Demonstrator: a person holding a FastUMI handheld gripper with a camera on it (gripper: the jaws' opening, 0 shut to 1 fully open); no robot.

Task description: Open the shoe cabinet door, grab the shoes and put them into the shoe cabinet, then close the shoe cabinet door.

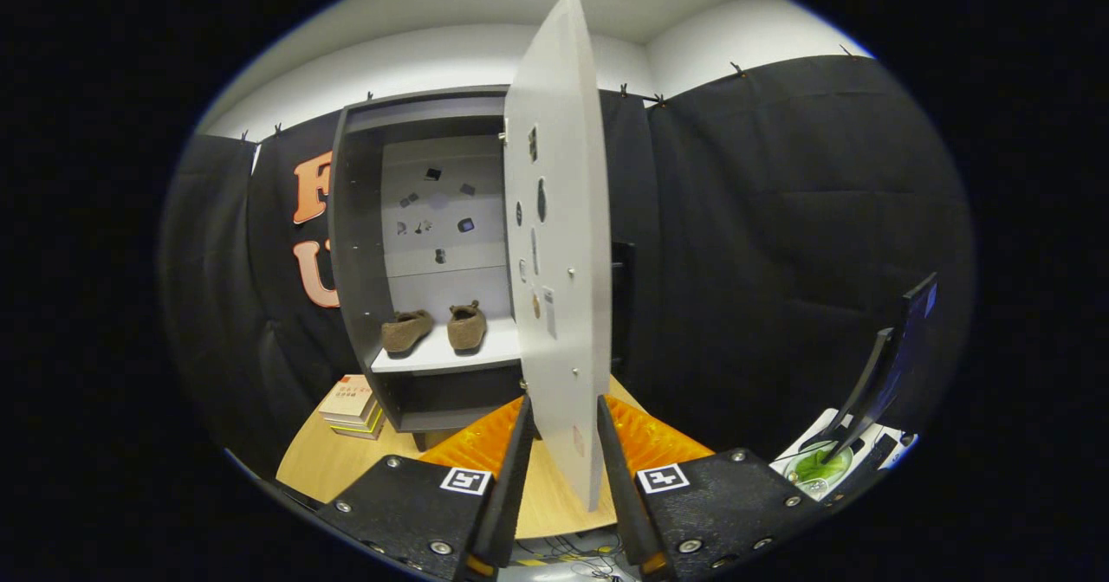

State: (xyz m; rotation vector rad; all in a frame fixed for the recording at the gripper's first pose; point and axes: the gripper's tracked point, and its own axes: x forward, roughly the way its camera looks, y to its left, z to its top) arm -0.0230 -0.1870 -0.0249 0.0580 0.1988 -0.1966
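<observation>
Shoes already sit on the cabinet shelf, so closing step is on. Door edge-on, swung wide, lower edge between hand-held gripper fingers, which look apart w/ gaps. Next: push door leftward to shut. Books on surface beside.

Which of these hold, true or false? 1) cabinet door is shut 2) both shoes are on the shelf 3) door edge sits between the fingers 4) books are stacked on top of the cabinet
1) False: the door stands open, edge-on to the gripper.
2) True: both shoes sit on the shelf inside the shoe cabinet.
3) True: its lower edge lies between the fingers; contact cannot be told.
4) False: the books lie on the table, beside the cabinet's base.
</observation>
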